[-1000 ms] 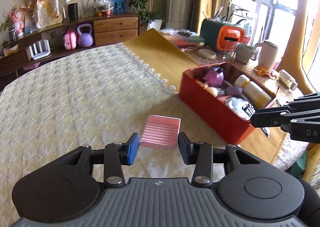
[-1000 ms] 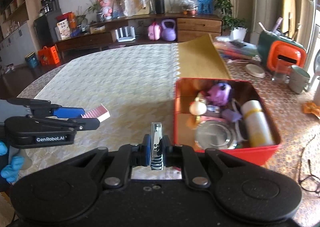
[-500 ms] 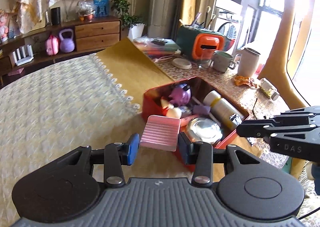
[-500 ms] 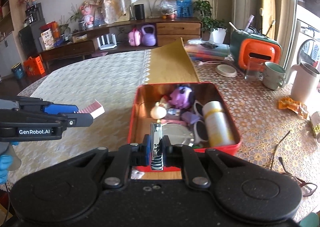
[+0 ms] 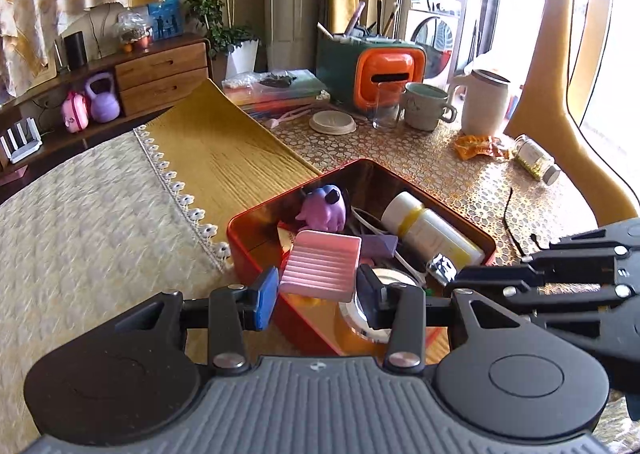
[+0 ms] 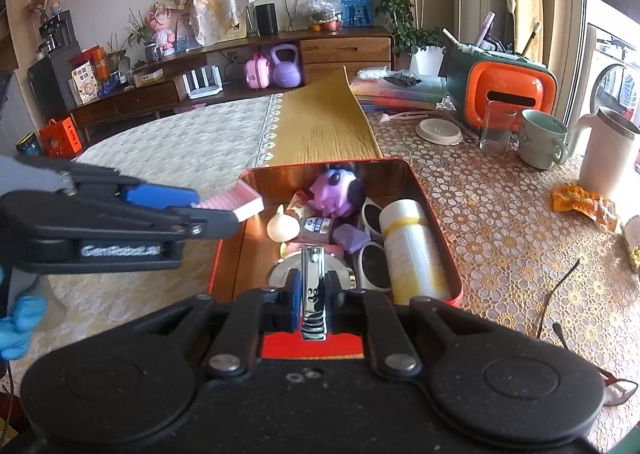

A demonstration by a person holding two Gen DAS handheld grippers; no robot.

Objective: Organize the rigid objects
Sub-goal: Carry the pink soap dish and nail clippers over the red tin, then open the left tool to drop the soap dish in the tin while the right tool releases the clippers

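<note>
My left gripper (image 5: 316, 296) is shut on a pink ribbed soap dish (image 5: 322, 266) and holds it above the near left corner of the red tin box (image 5: 256, 258). The dish also shows in the right wrist view (image 6: 236, 204) over the box's left rim (image 6: 224, 250). My right gripper (image 6: 314, 294) is shut on a metal nail clipper (image 6: 314, 294), held over the box's near edge. The clipper tip shows in the left wrist view (image 5: 442, 266). The box holds a purple toy (image 6: 336, 190), a white-and-yellow bottle (image 6: 412, 250), a round metal lid (image 6: 288, 270) and other small items.
The table carries a cream cloth (image 5: 80, 234), a wooden board (image 5: 224, 158) and a gold lace cover (image 6: 500, 238). Behind the box stand an orange-green case (image 6: 500, 90), a glass (image 6: 494, 126), a mug (image 6: 542, 138) and a white jug (image 6: 604, 154). Glasses (image 6: 560, 294) lie right.
Both grippers have moved towards the red box with their objects. The soap dish went from above the cream cloth to above the box's corner. The nail clipper now hangs over the box's near edge.
</note>
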